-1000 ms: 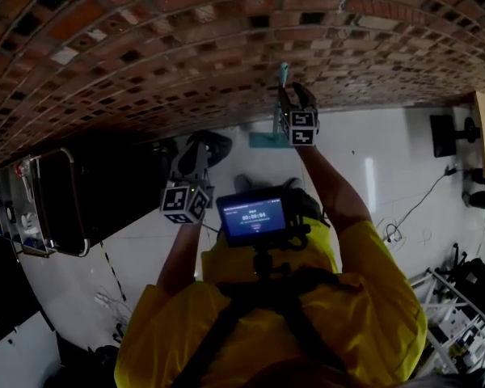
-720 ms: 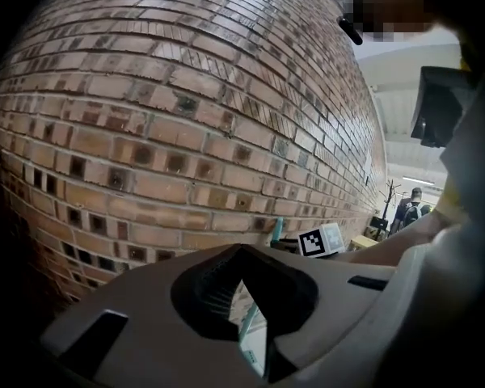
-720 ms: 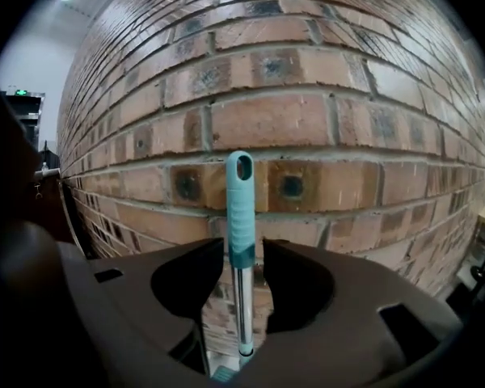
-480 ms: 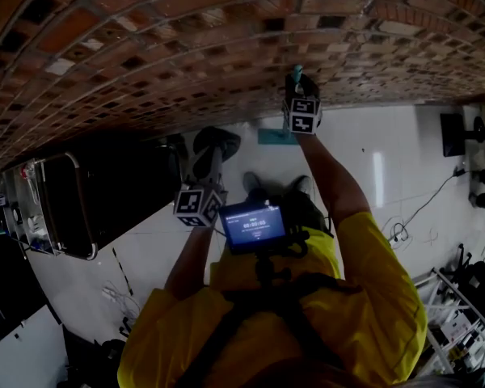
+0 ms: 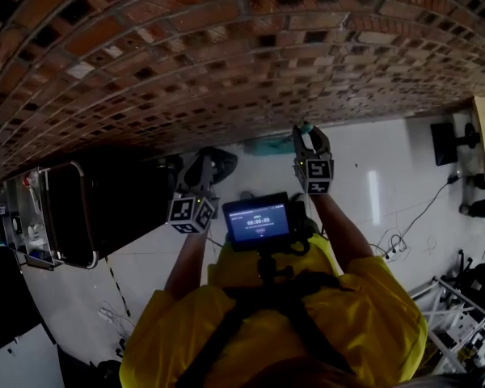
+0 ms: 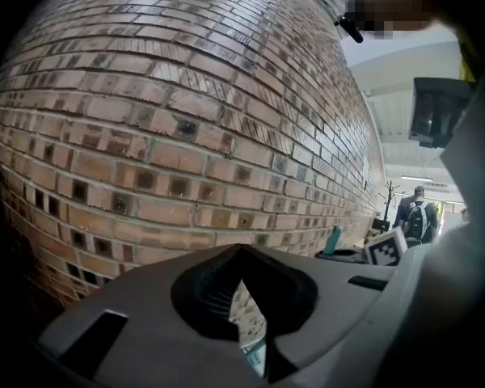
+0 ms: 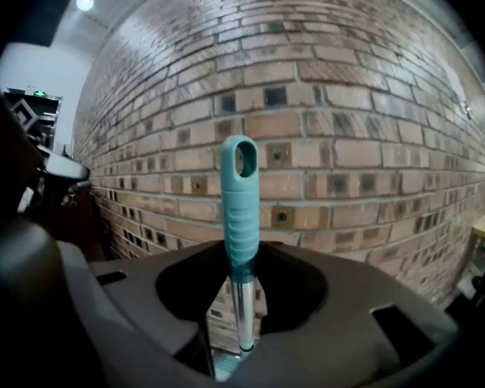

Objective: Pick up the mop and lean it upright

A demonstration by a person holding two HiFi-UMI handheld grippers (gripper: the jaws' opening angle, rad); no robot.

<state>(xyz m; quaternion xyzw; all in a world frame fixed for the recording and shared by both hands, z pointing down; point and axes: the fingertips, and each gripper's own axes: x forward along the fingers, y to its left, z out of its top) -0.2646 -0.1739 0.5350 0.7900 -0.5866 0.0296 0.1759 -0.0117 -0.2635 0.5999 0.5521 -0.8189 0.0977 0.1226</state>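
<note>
The brick wall (image 5: 226, 47) fills the head view from nine o'clock round through twelve to three. It is the only thing here for the mop to rest against. At its foot the pale floor (image 5: 388, 168) looks smooth and glossy, so I judge the main risk to be the mop's foot sliding away from the wall once the pole is let go.

The mop (image 7: 240, 208) stands nearly upright, close before the bricks. Its teal grip rises toward twelve o'clock out of the right gripper (image 7: 241, 334). That gripper's jaws have just been closing and are now clamped on the bare metal pole just under the grip. The hold is high up and on slick metal, so the pole could swing or slip through the pads if the mop head (image 5: 265, 145) catches; it shows as a faint teal patch at about ten o'clock of that gripper in the head view.

Leaned too steeply, the mop could tip back toward the person. Leaned too shallowly, it could skid down.

The left gripper (image 6: 246, 318), at eight o'clock of the right one, has its jaws a little apart with nothing between them. It is clear of the pole and gives no second hold.
</note>
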